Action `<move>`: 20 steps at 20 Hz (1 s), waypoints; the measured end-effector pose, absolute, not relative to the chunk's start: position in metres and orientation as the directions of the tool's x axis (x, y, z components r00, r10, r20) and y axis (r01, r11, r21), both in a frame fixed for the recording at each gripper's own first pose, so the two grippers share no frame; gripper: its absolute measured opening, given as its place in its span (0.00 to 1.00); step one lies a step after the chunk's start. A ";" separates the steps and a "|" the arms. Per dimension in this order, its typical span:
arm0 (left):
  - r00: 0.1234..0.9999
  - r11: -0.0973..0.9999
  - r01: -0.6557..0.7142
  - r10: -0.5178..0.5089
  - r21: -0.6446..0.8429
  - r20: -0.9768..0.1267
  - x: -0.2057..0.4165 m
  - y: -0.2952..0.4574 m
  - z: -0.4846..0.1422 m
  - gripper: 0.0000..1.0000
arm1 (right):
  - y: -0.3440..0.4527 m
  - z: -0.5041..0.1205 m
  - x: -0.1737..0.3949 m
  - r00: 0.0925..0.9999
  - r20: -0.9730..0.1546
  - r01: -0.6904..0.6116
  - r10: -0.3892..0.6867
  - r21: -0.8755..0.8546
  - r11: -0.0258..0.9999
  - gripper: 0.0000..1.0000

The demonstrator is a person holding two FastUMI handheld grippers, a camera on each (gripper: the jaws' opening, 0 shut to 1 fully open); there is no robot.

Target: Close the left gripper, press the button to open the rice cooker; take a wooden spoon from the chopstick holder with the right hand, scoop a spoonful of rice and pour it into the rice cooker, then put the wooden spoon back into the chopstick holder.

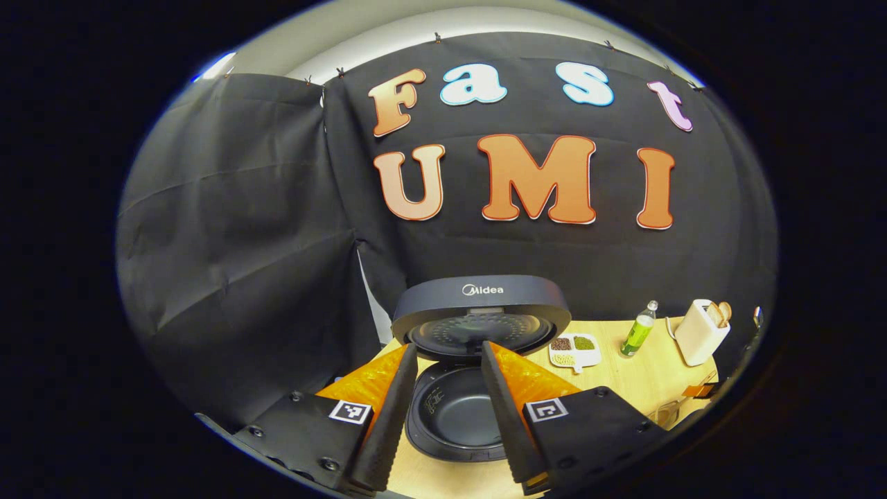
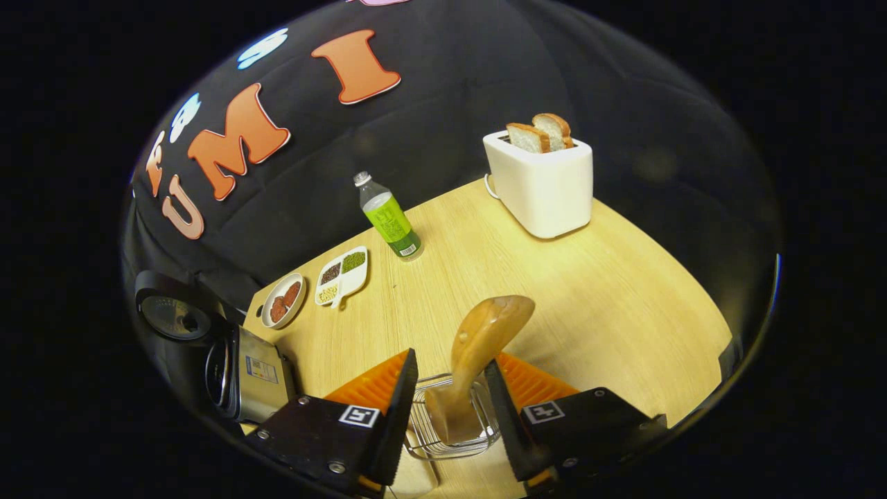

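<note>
Even overhead light, sharp centres, strong fisheye bending at edges, faint glare on the table (image 2: 596,291).

I see a light wooden table (image 2: 589,291) carrying the open rice cooker (image 1: 457,409), a divided dish (image 2: 341,276), a small plate (image 2: 283,309), a bottle (image 2: 389,220), a toaster (image 2: 544,184) and a wire holder (image 2: 450,430).

Premises: a staged recording booth dressed as a kitchen, not a working home. Black cloth walls (image 1: 235,229), clipped along the top edge, enclose a pale wood-grain table (image 2: 610,305). Kitchen props stand on it: a dark round rice cooker (image 1: 478,326) with lid raised, a white two-slot toaster (image 2: 544,184) holding bread slices, a green-labelled clear plastic bottle (image 2: 388,218), and a white divided dish (image 2: 341,275) of dried grains.
</note>
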State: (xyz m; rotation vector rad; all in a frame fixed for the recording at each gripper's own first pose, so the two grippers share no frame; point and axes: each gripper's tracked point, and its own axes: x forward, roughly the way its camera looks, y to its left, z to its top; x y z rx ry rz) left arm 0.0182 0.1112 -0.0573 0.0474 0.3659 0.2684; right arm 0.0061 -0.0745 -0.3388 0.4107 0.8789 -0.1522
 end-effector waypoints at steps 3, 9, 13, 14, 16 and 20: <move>0.897 0.964 -0.244 0.267 0.108 -0.351 0.015 0.111 -0.060 0.62 | -0.080 -0.349 0.002 0.607 -0.794 0.325 -0.008 0.239 0.915 0.27; 0.900 0.971 -0.215 0.239 0.108 -0.365 0.011 0.108 -0.066 0.67 | -0.077 -0.346 -0.004 0.624 -0.781 0.332 -0.007 0.257 0.908 0.14; 0.908 0.975 -0.188 0.218 0.117 -0.359 0.007 0.100 -0.069 0.67 | -0.080 -0.335 -0.015 0.651 -0.758 0.348 -0.044 0.247 0.904 0.11; 0.910 0.977 -0.180 0.211 0.117 -0.357 0.008 0.098 -0.070 0.67 | -0.080 -0.330 -0.015 0.664 -0.746 0.353 -0.048 0.256 0.900 0.11; 0.915 0.979 -0.167 0.199 0.117 -0.352 0.012 0.096 -0.071 0.67 | -0.080 -0.315 -0.015 0.691 -0.720 0.360 -0.062 0.270 0.893 0.09; 0.929 0.982 -0.154 0.181 0.106 -0.323 0.019 0.091 -0.067 0.67 | -0.083 -0.272 -0.017 0.755 -0.650 0.351 -0.090 0.285 0.892 0.09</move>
